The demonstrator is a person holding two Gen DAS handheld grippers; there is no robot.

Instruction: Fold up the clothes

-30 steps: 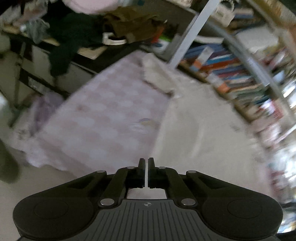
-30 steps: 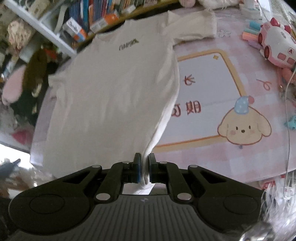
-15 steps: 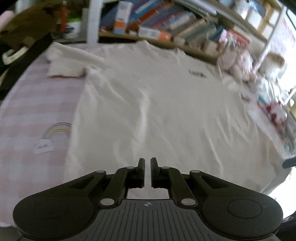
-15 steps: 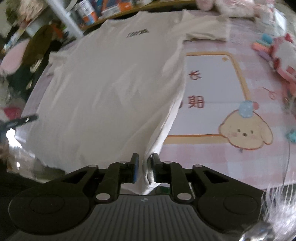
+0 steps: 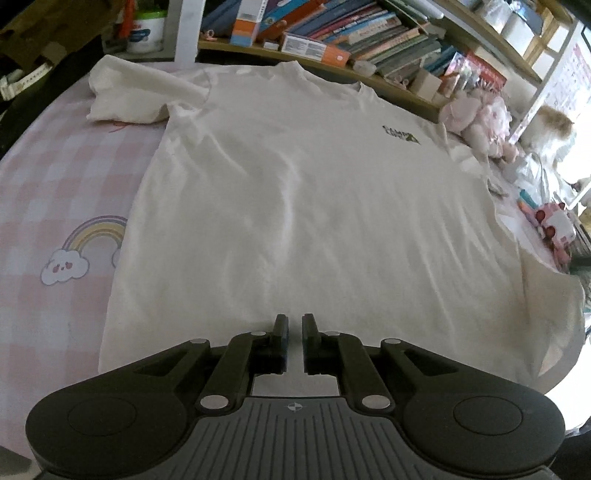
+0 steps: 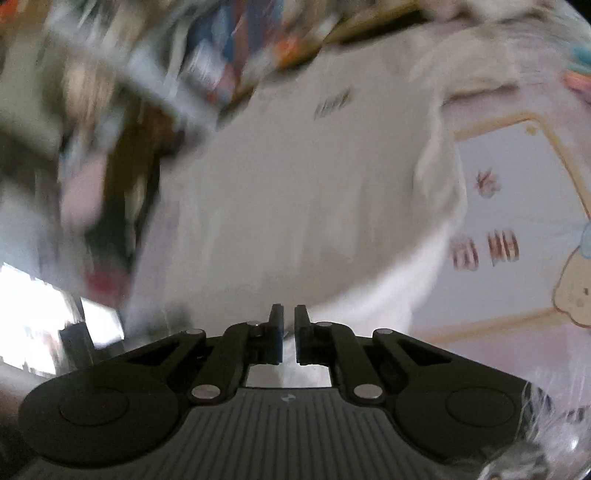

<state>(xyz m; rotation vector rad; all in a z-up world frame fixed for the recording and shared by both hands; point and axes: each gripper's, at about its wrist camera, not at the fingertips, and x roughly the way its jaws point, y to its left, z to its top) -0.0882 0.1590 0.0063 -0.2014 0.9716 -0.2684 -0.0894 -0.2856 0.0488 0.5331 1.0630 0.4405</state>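
A white T-shirt (image 5: 314,192) with a small dark chest logo (image 5: 400,133) lies spread flat, front up, on a pink checked table cover (image 5: 44,192). My left gripper (image 5: 294,321) hovers over the shirt's near hem, its jaws a narrow gap apart and empty. In the blurred right wrist view the same shirt (image 6: 295,192) lies ahead, its right edge bunched. My right gripper (image 6: 289,312) is over the hem, jaws slightly apart, holding nothing.
A bookshelf (image 5: 369,33) full of books runs along the far side. Plush toys (image 5: 476,122) and a pink toy car (image 5: 554,229) sit at the right. A rainbow print (image 5: 88,240) and a puppy print (image 6: 576,291) mark the cover.
My right gripper has let go of the shirt's hem and swung left, blurring its view. My left gripper has swung round to face the shirt and opened a little.
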